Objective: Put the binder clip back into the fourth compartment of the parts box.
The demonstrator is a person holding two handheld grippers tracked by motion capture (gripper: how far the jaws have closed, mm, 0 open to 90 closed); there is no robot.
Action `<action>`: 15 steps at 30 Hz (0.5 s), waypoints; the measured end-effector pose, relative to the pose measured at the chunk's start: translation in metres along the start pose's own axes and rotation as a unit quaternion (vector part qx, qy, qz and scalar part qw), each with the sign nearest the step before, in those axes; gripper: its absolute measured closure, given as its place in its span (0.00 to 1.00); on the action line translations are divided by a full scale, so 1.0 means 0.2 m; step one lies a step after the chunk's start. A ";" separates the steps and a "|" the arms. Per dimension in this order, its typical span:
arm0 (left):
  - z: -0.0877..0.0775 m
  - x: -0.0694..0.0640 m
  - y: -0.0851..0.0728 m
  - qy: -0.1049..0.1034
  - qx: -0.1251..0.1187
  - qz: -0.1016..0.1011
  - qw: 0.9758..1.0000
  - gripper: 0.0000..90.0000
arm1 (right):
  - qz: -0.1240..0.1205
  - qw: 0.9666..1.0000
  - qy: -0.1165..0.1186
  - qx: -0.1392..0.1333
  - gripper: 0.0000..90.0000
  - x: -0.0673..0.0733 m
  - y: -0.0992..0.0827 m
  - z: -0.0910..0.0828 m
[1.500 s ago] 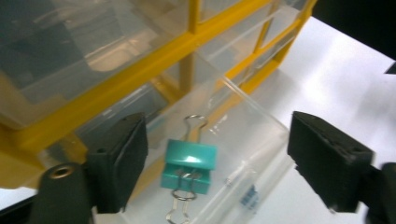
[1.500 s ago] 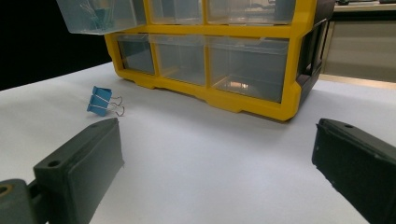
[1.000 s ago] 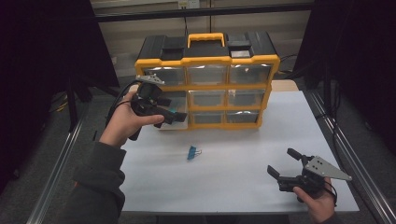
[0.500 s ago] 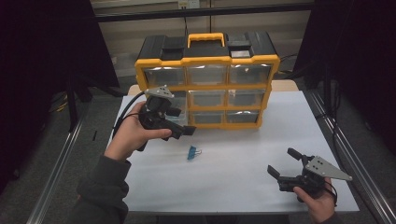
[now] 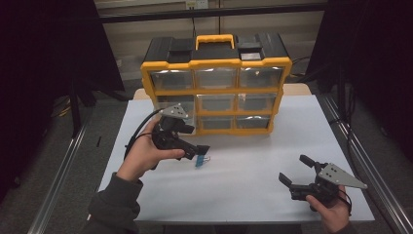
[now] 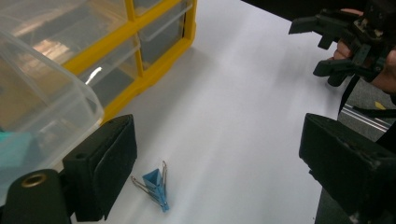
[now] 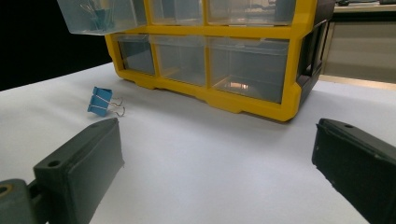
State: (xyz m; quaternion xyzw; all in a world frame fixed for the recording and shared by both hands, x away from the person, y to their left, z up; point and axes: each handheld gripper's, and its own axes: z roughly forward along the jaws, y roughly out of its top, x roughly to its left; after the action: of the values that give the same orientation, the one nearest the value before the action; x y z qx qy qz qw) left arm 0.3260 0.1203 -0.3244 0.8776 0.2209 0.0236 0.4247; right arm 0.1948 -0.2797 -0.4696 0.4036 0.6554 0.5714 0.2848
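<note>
A blue binder clip lies on the white table in front of the yellow drawer organizer. My left gripper hovers just left of and above the clip, jaws wide open and empty. In the left gripper view the clip lies low between the jaws, close to the left one. My right gripper rests open near the table's front right. From the right gripper view the clip is far off to the left.
A clear drawer at the organizer's left stands pulled out, with a blue clip inside it. That same drawer sits close beside my left jaw. The other drawers are pushed in. The table's right edge has a metal rail.
My left gripper has moved right and down from the organizer's left drawers toward the binder clip. The right gripper and the clip have stayed put.
</note>
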 end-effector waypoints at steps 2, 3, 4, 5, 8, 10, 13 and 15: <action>0.02 0.00 -0.02 0.004 0.008 0.002 1.000 0.13 | 0.000 1.000 -0.002 0.000 0.01 0.00 0.00 0.00; 0.03 0.00 -0.03 0.001 0.003 -0.001 1.000 0.12 | -0.001 1.000 -0.002 0.000 0.01 0.00 0.00 0.00; 0.04 -0.01 -0.05 0.000 0.004 -0.002 1.000 0.12 | 0.000 1.000 -0.002 0.000 0.01 0.00 0.00 0.00; 0.04 -0.01 -0.06 0.003 0.007 0.001 1.000 0.12 | -0.001 1.000 -0.001 0.000 0.01 0.00 0.00 0.00; 0.06 -0.02 -0.08 0.006 0.010 0.006 1.000 0.12 | 0.000 1.000 -0.001 0.000 0.01 0.00 0.00 0.00; 0.08 -0.02 -0.10 0.005 0.010 0.002 1.000 0.12 | 0.000 1.000 -0.002 0.000 0.01 0.00 0.00 0.00; 0.10 -0.03 -0.13 0.011 0.011 0.000 1.000 0.12 | 0.000 1.000 0.000 0.001 0.01 0.00 0.00 0.00; 0.11 -0.03 -0.14 0.011 0.009 -0.001 1.000 0.12 | -0.002 1.000 0.001 0.000 0.01 0.00 0.00 0.00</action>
State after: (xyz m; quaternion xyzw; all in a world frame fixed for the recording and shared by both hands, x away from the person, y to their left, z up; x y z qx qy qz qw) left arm 0.3158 0.1173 -0.3597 0.8810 0.2269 0.0310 0.4140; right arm 0.1943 -0.2798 -0.4694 0.4023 0.6564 0.5709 0.2852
